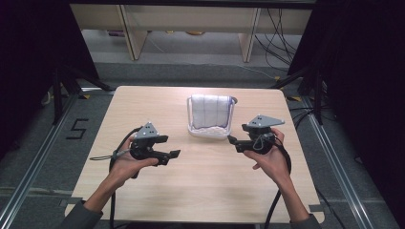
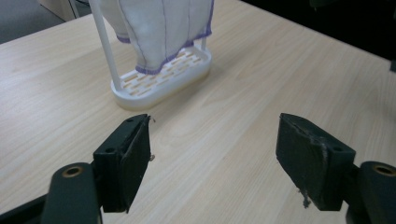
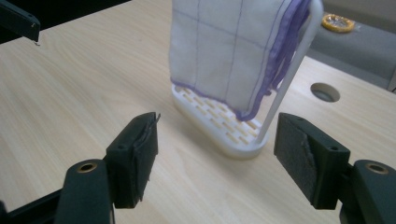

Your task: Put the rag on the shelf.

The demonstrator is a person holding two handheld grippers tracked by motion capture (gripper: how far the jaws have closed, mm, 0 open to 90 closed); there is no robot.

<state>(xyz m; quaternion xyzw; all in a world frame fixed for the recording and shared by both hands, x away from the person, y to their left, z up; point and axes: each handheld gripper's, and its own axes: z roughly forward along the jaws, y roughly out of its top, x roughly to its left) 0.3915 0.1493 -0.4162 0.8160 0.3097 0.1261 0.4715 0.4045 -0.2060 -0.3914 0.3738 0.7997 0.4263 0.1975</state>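
— Near the centre of the high view, just above the middle, what stands on the table (image 1: 143, 191)?

— That's the white rack (image 1: 207, 131) with a cloth (image 1: 210, 110) draped over its frame. Its slotted base runs left to right in that picture, the long axis level across the frame, and the cloth hangs down onto it.

— And your grippers?

— I hold my left gripper (image 1: 173, 155) at centre left and my right gripper (image 1: 232, 141) at centre right, both pointing inward, with the rack above and between them. Both stand wide apart, nothing between the jaws.

— How does the rack lie in the gripper views?

— In my left gripper view the rack (image 2: 161, 77) sits upper left, its base slanting toward upper right. In my right gripper view the rack (image 3: 224, 126) is at centre, its base slanting toward lower right, apart from my pads (image 3: 135, 158).
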